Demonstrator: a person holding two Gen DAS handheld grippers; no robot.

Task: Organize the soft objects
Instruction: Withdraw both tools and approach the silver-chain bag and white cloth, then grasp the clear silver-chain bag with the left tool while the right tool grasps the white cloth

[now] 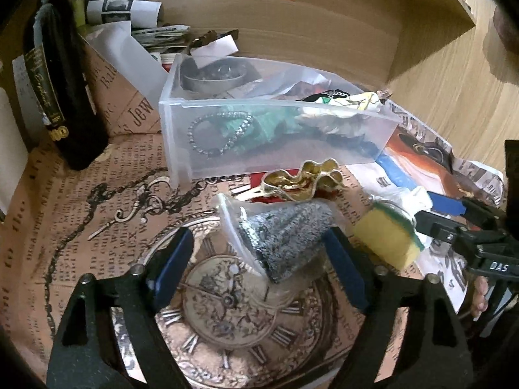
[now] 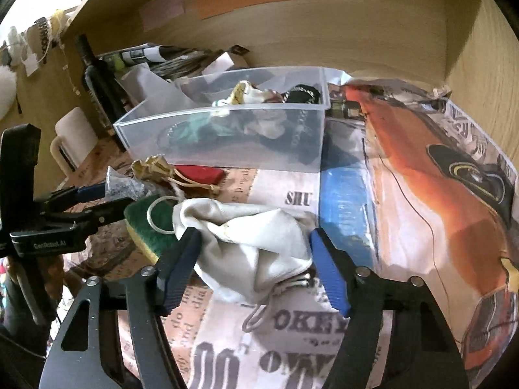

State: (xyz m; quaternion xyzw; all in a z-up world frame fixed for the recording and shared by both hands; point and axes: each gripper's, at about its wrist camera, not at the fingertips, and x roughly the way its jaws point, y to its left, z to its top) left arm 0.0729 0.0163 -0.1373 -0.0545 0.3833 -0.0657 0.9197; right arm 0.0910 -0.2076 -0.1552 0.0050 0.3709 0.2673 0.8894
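Note:
In the left wrist view my left gripper [image 1: 259, 256] is open around a grey sparkly item in a clear plastic bag [image 1: 285, 240] that lies on the printed paper. In the right wrist view my right gripper [image 2: 254, 262] is open around a white drawstring pouch [image 2: 253, 246]; its fingers [image 2: 327, 272] flank it. A yellow and green sponge [image 1: 386, 236] lies between the two items; it also shows in the right wrist view [image 2: 149, 223]. A gold pouch [image 1: 301, 181] and a red item [image 2: 201, 173] lie before the clear plastic bin [image 1: 275, 136], which holds fabrics and a bead bracelet [image 1: 217, 133].
A dark bottle [image 1: 61, 97] stands at the left beside a paper-wrapped box [image 1: 123, 103] with rolled papers. A white mug [image 2: 69, 142] stands left of the bin [image 2: 227, 136]. Wooden walls [image 2: 324, 32] close in the back and right. Printed newspaper [image 2: 421, 178] covers the surface.

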